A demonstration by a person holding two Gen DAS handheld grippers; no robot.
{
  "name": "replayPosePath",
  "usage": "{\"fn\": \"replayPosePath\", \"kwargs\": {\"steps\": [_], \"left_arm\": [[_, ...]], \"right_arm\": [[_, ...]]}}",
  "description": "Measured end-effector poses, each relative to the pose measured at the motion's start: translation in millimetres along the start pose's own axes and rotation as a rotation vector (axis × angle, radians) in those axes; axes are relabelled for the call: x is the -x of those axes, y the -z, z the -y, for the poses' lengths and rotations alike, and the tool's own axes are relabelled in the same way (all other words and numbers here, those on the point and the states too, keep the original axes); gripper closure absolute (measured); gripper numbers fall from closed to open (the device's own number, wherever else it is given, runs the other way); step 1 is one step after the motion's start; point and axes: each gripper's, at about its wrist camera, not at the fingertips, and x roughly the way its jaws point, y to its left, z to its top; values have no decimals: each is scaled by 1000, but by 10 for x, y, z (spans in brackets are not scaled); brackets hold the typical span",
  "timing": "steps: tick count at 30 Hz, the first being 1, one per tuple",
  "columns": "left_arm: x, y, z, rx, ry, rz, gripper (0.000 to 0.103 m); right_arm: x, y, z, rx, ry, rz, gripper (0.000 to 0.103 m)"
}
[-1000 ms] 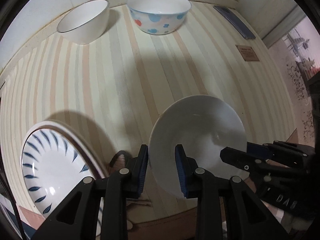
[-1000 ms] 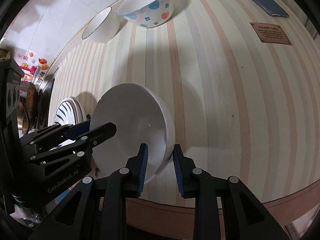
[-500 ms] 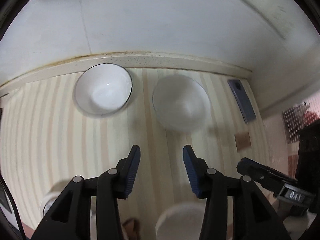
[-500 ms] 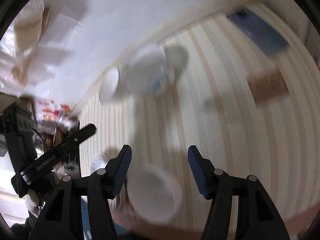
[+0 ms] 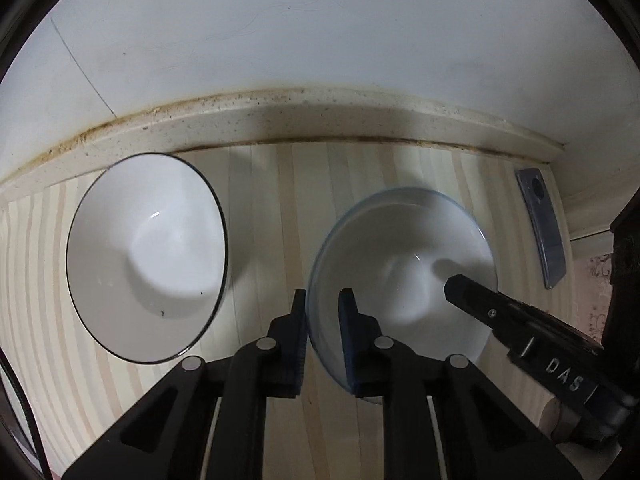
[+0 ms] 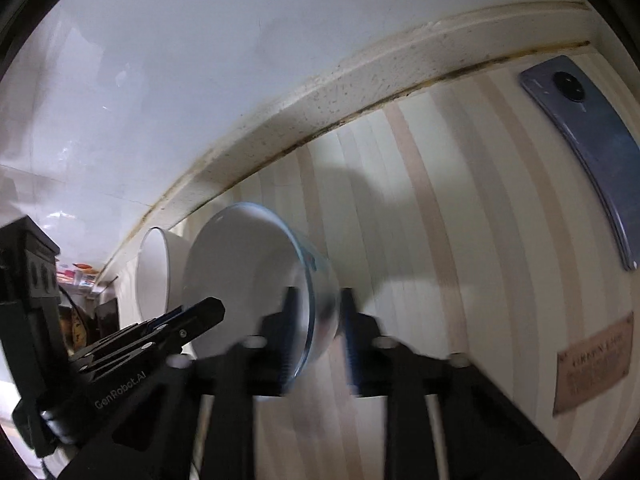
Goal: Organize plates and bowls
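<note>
A blue-rimmed white bowl (image 5: pixel 404 264) stands near the back wall; it is the dotted bowl. My left gripper (image 5: pixel 322 312) has its fingers either side of the bowl's left rim, close on it. My right gripper (image 6: pixel 316 312) straddles the bowl's right rim (image 6: pixel 308 280); this view is blurred. The right gripper's fingertip also shows over the bowl in the left wrist view (image 5: pixel 460 288). A second white bowl with a thin dark rim (image 5: pixel 146 256) stands to the left, and shows behind the first in the right wrist view (image 6: pixel 156 268).
The striped countertop (image 5: pixel 272 208) ends at a speckled ledge (image 5: pixel 320 120) below a white wall. A blue-grey phone (image 6: pixel 592 148) lies at the back right. A brown label (image 6: pixel 592 364) lies right of my right gripper.
Both grippers let go of the plain white bowl near the front edge, opened, and moved to the back of the counter. They now close around the rims of the blue-rimmed bowl.
</note>
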Motion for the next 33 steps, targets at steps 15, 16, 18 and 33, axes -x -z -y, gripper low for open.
{"fn": "replayPosePath", "kwargs": {"steps": [15, 16, 18, 33], "left_arm": [[332, 47, 43, -42, 1, 68, 90], [389, 78, 44, -44, 5, 73, 90], [504, 159, 35, -49, 18, 77, 90], [1279, 1314, 9, -107, 96, 72, 90]], "right_arm": [[93, 65, -218, 57, 54, 28, 86], [136, 87, -244, 60, 53, 33, 86], [239, 153, -315, 69, 52, 43, 86], [1122, 1445, -426, 69, 51, 37, 86]]}}
